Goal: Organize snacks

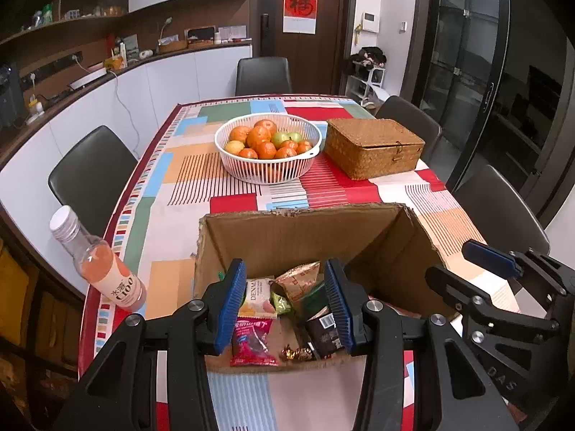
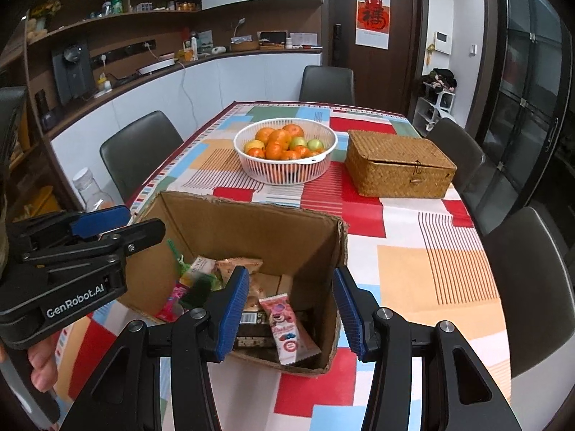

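Observation:
An open cardboard box (image 1: 287, 237) stands on the near end of the table, and several wrapped snacks lie in its bottom. Among them are a red packet (image 1: 253, 344), a white packet (image 1: 257, 296), a dark bar (image 1: 323, 334) and gold-wrapped candies (image 1: 296, 353). My left gripper (image 1: 285, 305) hovers over the box's near edge, open, with nothing between its blue pads. In the right wrist view my right gripper (image 2: 291, 312) is open over the right half of the box (image 2: 251, 230), above a pink packet (image 2: 287, 330). The two grippers are side by side.
A white basket of oranges and green fruit (image 1: 267, 147) and a lidded wicker box (image 1: 373, 147) stand beyond the cardboard box. A bottle of pink drink (image 1: 104, 269) stands at the table's left edge. Dark chairs ring the patterned tablecloth (image 2: 431, 269).

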Motion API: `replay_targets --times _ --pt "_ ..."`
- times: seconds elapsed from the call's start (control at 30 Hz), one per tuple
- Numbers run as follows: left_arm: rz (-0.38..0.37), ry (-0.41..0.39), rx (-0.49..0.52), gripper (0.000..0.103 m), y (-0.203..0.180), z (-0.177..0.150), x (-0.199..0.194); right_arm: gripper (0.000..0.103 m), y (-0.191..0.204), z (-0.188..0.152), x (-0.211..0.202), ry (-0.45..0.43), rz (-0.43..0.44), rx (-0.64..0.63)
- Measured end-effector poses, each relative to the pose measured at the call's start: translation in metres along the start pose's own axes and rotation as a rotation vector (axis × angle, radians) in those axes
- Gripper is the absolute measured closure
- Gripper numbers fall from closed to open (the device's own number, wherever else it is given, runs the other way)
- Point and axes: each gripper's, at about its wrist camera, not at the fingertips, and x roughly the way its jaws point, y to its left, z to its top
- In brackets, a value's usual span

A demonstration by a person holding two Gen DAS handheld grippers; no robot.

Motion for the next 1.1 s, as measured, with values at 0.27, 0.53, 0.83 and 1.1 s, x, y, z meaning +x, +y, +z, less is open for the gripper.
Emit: replay_targets --times 0.27,0.53,0.83,1.1 --pt "0.042 -0.062 0.001 0.051 0.004 -0.028 -0.039 0.054 0.005 -0.019 -0.018 -0.013 0.013 0.001" --pt "0.091 -0.158 0.018 0.034 -0.005 -0.066 -0.087 0.041 0.010 -0.048 -0.059 -0.076 0.013 0.014" --pt "0.072 -0.243 0.021 0.015 -0.017 -0.113 -0.134 0.028 0.016 -0.094 -0.119 -0.184 -0.022 0.032" --pt "0.087 -0.295 0.029 0.000 -0.026 -0.144 -0.170 0.018 0.019 -0.128 -0.158 -0.274 -0.079 0.040"
